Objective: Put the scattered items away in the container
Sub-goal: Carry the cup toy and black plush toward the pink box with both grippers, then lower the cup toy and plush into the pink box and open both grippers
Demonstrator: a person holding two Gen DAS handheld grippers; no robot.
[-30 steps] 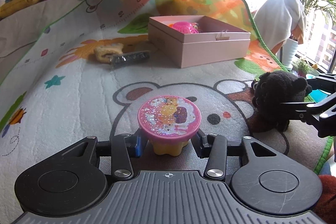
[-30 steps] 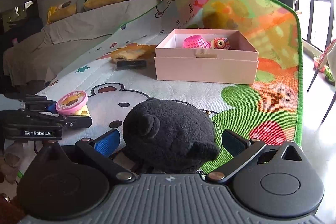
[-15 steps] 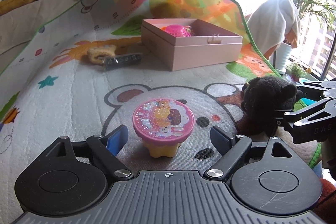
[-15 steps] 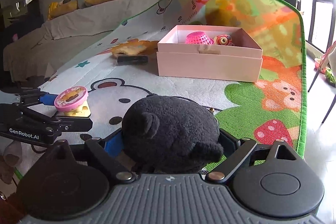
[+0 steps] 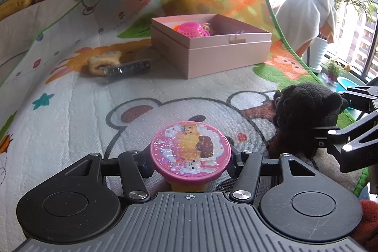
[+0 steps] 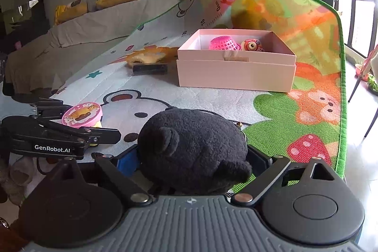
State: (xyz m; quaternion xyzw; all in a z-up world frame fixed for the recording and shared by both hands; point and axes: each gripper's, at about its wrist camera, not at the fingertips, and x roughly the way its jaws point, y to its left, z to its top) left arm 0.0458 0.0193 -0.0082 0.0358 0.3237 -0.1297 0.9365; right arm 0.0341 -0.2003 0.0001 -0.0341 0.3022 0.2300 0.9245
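Note:
My left gripper [image 5: 190, 171] is shut on a pink-lidded yellow toy cup [image 5: 191, 155], just above the play mat; the cup also shows in the right wrist view [image 6: 81, 115]. My right gripper [image 6: 192, 163] is shut on a black plush bear [image 6: 192, 150], which also shows at the right of the left wrist view [image 5: 304, 115]. The open pink box [image 6: 236, 73] stands further back on the mat and holds a pink basket [image 6: 223, 43] and a small red toy camera [image 6: 251, 45]. The box also shows in the left wrist view [image 5: 226, 56].
A tan plush piece [image 5: 104, 60] and a dark flat bar [image 5: 128, 68] lie on the mat left of the box. The mat's far end curls up against a sofa [image 6: 94, 30]. A white-draped chair [image 5: 309, 15] stands at the right by the window.
The left gripper opened around the cup half a second ago and has closed on it again. The right gripper closed on the black bear. Both views have tilted and shifted a little.

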